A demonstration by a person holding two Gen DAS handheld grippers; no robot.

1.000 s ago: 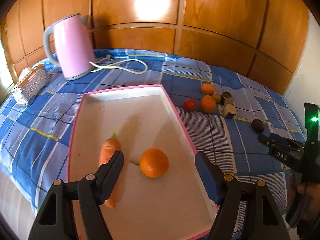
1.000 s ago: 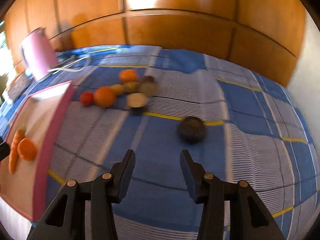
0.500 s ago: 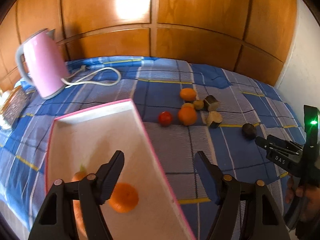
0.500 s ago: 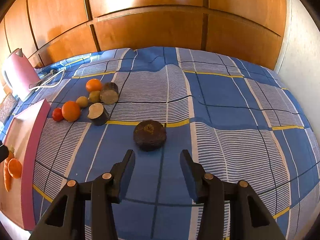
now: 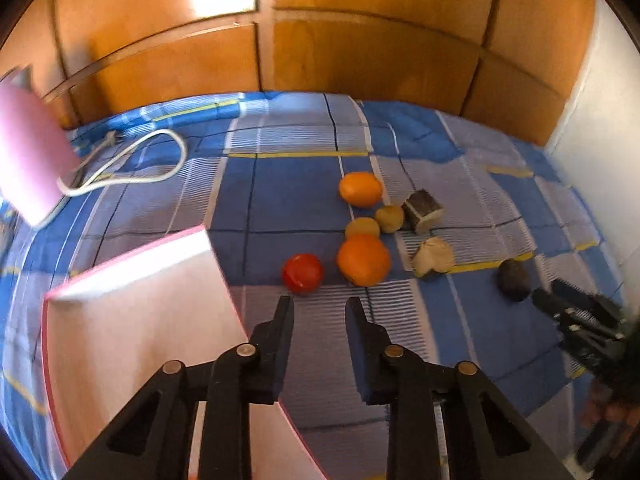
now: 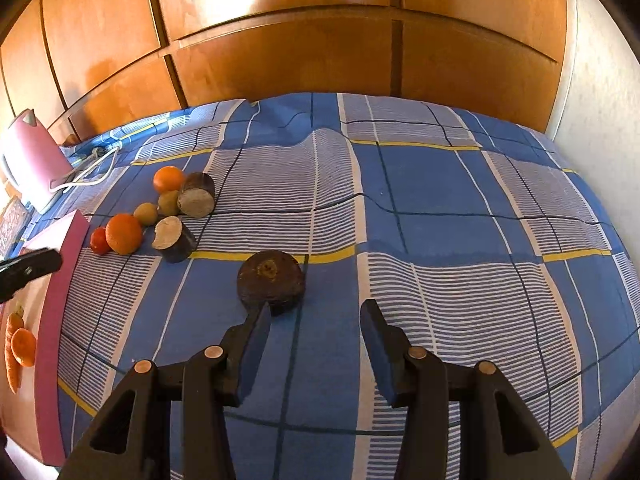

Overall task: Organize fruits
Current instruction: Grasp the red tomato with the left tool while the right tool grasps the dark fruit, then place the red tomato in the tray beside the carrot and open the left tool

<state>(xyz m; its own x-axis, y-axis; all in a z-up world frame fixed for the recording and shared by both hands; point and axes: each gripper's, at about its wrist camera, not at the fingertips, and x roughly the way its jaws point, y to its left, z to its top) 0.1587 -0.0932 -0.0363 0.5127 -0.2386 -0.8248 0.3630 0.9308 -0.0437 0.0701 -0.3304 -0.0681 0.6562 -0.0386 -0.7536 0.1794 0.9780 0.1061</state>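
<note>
A pink-rimmed white tray (image 5: pixel 132 312) lies on the blue checked cloth; in the right wrist view an orange (image 6: pixel 23 346) and a carrot (image 6: pixel 13 356) lie in it. Loose fruit sits right of the tray: a red tomato (image 5: pixel 302 273), two oranges (image 5: pixel 363 259) (image 5: pixel 360 189), two small yellow-brown fruits (image 5: pixel 389 218), two cut dark pieces (image 5: pixel 433 255) (image 5: pixel 423 205) and a dark round fruit (image 6: pixel 270 282). My left gripper (image 5: pixel 319 312) is open and empty, just short of the tomato. My right gripper (image 6: pixel 316 318) is open and empty, with the dark round fruit just beyond its left fingertip.
A pink kettle (image 5: pixel 24 164) with a white cord (image 5: pixel 132 160) stands at the far left. Wood panelling (image 6: pixel 320 48) backs the cloth. A white wall (image 6: pixel 600 120) is at the right. A patterned tin (image 6: pixel 12 224) shows by the kettle.
My left gripper swung right from over the tray toward the loose fruit, and its jaws narrowed. My right gripper moved closer to the dark round fruit.
</note>
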